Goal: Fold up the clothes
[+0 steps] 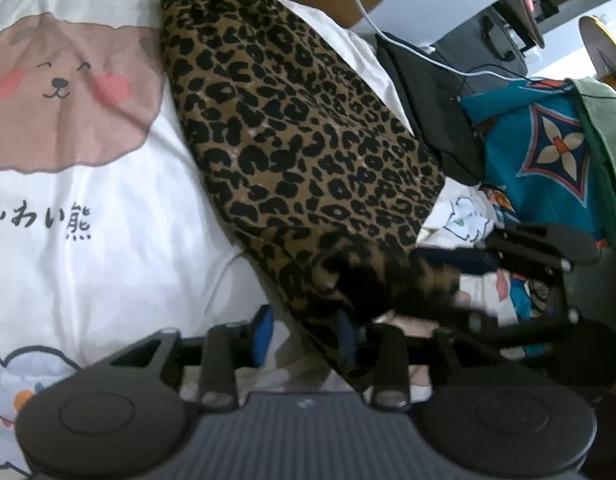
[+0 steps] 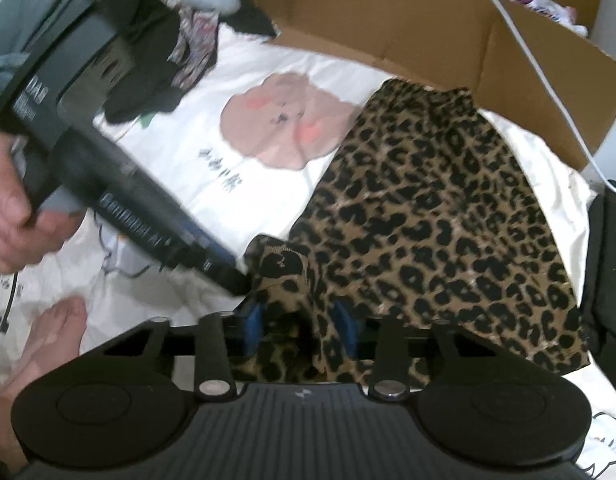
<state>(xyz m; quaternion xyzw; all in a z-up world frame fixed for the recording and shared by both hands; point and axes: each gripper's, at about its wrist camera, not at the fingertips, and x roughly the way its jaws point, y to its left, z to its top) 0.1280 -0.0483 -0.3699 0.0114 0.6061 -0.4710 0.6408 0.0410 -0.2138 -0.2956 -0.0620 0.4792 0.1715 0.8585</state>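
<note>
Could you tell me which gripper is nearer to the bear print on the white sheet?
Left. The left gripper works at the leopard-print garment's edge beside the bear print; the right gripper sits further along that garment's near end.

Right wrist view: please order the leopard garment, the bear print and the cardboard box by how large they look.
1. leopard garment
2. cardboard box, partly cut off, so its rank against the garment is unsure
3. bear print, clearly smallest
</note>
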